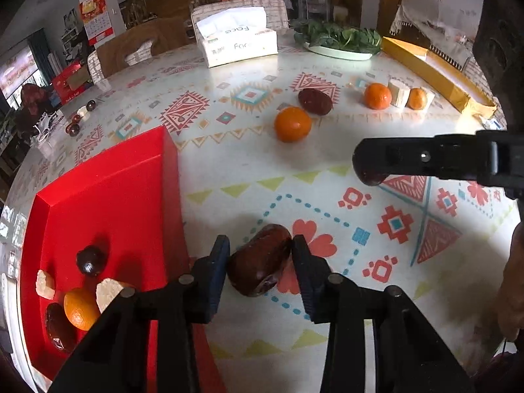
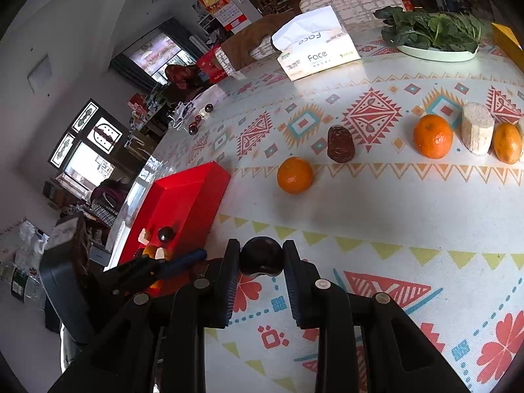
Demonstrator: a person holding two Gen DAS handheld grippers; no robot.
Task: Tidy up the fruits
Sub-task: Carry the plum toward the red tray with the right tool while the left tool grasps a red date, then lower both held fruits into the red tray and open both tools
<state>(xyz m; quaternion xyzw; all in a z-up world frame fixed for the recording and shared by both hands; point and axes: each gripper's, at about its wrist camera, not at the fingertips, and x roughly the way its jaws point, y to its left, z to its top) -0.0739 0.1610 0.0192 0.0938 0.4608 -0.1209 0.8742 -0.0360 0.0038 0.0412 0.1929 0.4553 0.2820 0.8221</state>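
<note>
Tray (image 1: 108, 196) left — loose fruit (image 1: 292, 123) on table (image 1: 327, 196) right

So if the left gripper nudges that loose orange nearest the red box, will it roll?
Probably. The orange looks round and sits free on the smooth tablecloth, so a side push would likely send it rolling. Its dimpled peel should give the pads fair grip.

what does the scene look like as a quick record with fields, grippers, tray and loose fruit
left gripper: jaws around a brown date lying on the table
right gripper: shut on a dark round fruit
red tray: holds an orange, dark fruits and pale chunks
loose on tablecloth: three oranges, one date, pale chunks
background: tissue box, plate of greens
</note>
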